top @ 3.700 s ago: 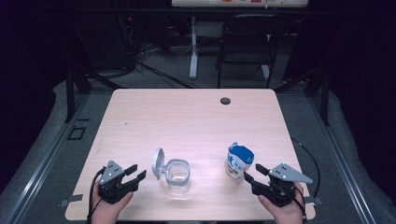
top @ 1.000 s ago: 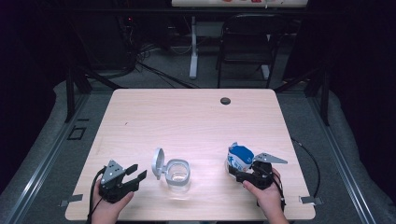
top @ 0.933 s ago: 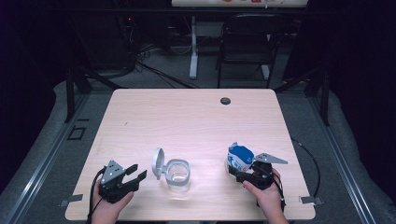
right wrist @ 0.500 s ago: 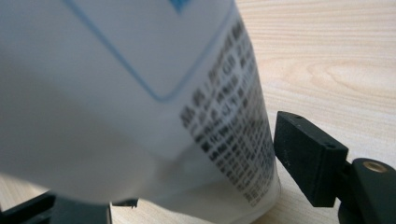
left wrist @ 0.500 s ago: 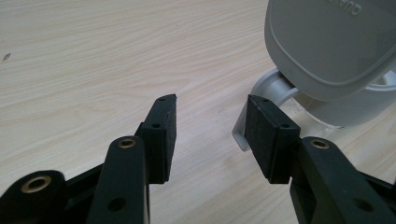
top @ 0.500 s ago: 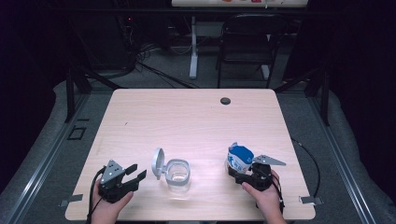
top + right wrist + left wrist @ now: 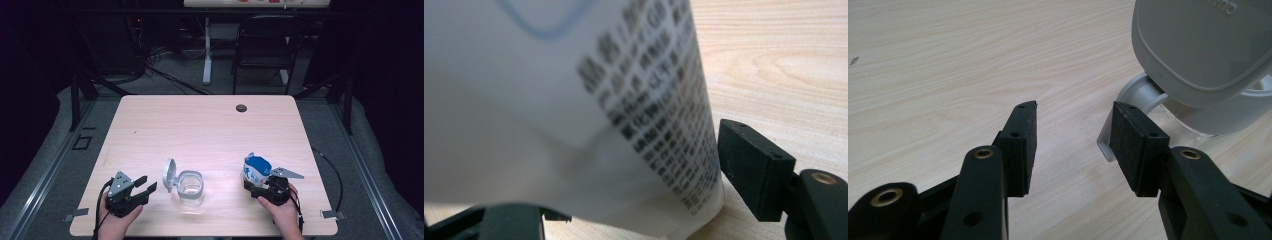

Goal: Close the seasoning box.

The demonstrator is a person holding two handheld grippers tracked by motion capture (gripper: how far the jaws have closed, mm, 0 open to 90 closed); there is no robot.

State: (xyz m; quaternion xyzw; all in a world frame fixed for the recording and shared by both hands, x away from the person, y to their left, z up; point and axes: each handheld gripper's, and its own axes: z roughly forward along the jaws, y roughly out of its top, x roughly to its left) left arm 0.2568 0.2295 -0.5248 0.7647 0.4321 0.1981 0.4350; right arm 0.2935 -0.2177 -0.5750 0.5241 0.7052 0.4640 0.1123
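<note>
The carton [image 7: 257, 170] stands near the counter's [image 7: 210, 125] right front edge, between the right tool's [image 7: 255, 184] spread jaws, not yet pinched. It looks light and crushable; grip low on its flat sides. The left tool [image 7: 145, 186] rests spread beside the open jar [image 7: 190, 185].

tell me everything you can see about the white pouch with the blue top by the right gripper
The white pouch with a blue top looks like soft plastic film, printed with small black text and a blue outline. It stands upright on the pale wooden table, near its front right. The right gripper has it between its jaws; the visible pad is not quite touching it.
</note>
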